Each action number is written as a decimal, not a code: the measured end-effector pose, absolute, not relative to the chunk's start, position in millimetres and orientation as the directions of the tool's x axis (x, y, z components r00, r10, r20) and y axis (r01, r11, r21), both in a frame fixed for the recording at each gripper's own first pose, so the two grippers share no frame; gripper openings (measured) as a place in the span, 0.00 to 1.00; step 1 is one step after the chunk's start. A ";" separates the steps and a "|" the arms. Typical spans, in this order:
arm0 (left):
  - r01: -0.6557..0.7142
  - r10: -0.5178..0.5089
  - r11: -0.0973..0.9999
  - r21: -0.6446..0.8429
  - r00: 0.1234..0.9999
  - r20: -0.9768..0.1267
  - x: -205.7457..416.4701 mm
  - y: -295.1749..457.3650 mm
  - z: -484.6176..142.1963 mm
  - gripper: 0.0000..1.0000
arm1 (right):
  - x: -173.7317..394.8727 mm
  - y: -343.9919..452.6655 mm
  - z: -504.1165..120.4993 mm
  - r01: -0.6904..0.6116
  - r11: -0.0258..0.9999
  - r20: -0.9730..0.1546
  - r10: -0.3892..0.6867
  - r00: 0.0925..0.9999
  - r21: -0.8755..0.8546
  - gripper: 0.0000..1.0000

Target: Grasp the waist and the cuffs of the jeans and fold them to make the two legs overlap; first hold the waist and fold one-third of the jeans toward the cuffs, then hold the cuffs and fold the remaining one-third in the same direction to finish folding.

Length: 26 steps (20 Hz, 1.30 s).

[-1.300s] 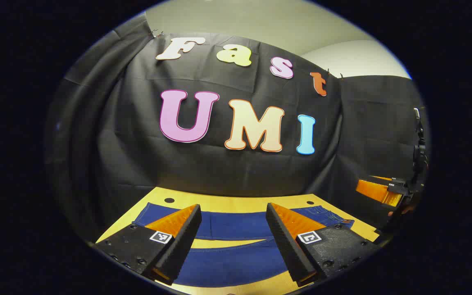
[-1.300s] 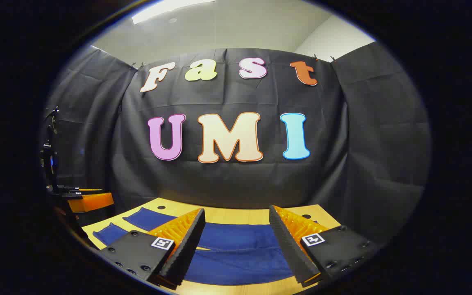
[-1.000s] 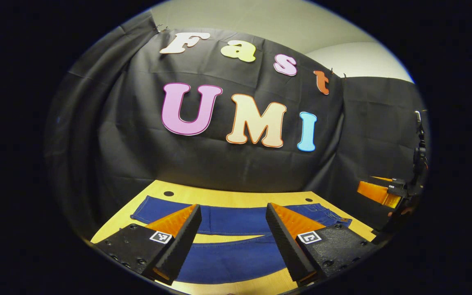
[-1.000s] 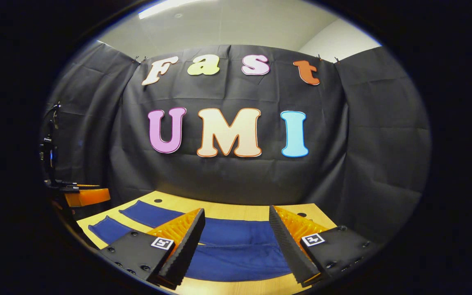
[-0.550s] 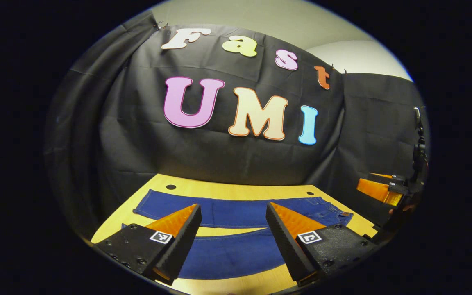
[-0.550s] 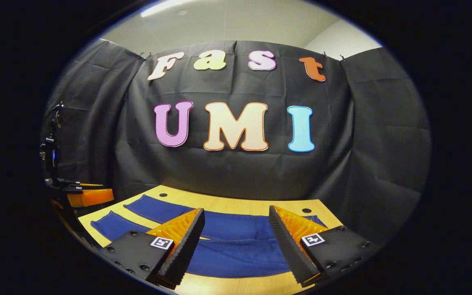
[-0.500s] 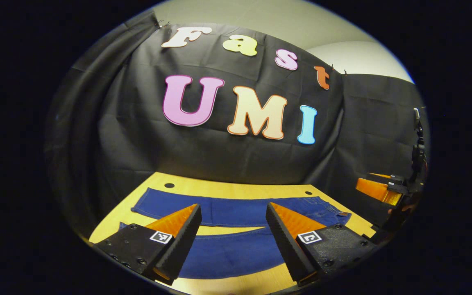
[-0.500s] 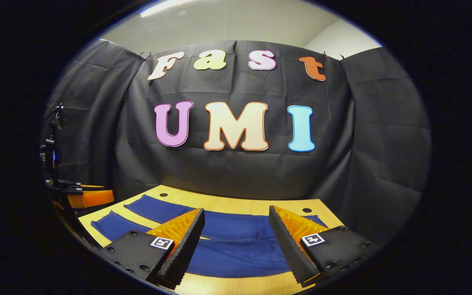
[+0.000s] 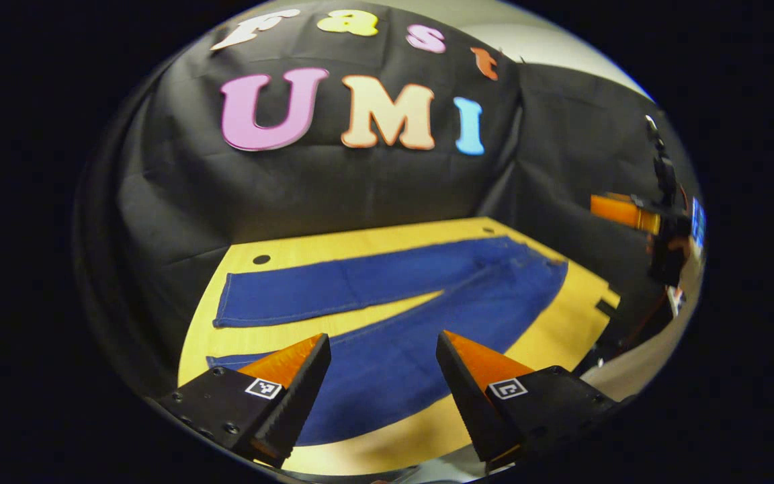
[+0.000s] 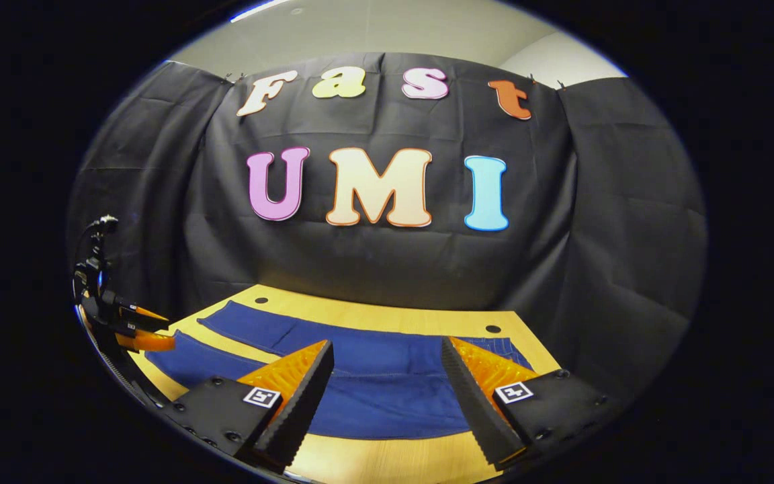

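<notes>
Blue jeans (image 9: 414, 316) lie flat on a yellow wooden table (image 9: 562, 329), legs spread in a V. In the left gripper view the cuffs (image 9: 222, 302) are at the left and the waist (image 9: 535, 265) at the far right. My left gripper (image 9: 381, 339) hangs open above the near leg, nothing between its fingers. In the right gripper view the jeans (image 10: 373, 383) stretch across the table (image 10: 373, 312), and my right gripper (image 10: 387, 346) is open above the waist end. The right gripper (image 9: 622, 210) shows far right in the left gripper view, the left gripper (image 10: 138, 336) far left in the right gripper view.
Black cloth walls close in the table at the back and both sides. Small round holes (image 9: 261, 259) (image 10: 492, 329) sit near the table's far corners. The table's near edge (image 9: 427, 450) runs just under my left gripper's fingers.
My left gripper has risen and tipped down, so the whole spread jeans and the table's right edge now show. My right gripper has tipped down slightly. Both stay open.
</notes>
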<state>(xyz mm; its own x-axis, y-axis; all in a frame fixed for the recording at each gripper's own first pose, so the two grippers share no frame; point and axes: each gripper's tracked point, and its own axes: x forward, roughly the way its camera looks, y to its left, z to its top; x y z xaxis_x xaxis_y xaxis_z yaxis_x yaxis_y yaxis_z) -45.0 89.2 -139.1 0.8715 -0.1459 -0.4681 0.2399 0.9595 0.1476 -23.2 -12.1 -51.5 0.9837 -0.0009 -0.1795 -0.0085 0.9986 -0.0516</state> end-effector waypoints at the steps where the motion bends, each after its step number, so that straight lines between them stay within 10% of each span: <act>1: 0.259 -0.148 0.953 0.155 0.850 -0.506 -50.1 99.4 -146.0 0.95 | -23.8 -13.5 -54.7 -0.008 0.999 -0.191 -0.002 0.982 -0.053 0.99; 12: 0.601 -0.142 0.778 0.184 0.453 -0.880 -114.9 161.3 -236.9 0.96 | -43.2 1.3 -109.1 -0.085 0.990 -0.336 0.044 0.941 -0.108 0.99; 26: 0.674 -0.033 0.727 0.133 0.228 -0.973 -134.7 194.3 -273.7 0.86 | -54.3 -8.0 -132.9 -0.099 0.987 -0.413 0.037 0.910 -0.130 0.99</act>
<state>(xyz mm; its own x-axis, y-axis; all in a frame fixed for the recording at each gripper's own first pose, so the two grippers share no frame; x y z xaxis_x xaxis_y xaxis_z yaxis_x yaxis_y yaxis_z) -134.7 194.3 -273.7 0.2278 -0.0333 -0.9731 0.6742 0.7265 0.1329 -54.3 -8.0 -132.9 0.9098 0.0367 -0.4134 -0.0990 0.9865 -0.1303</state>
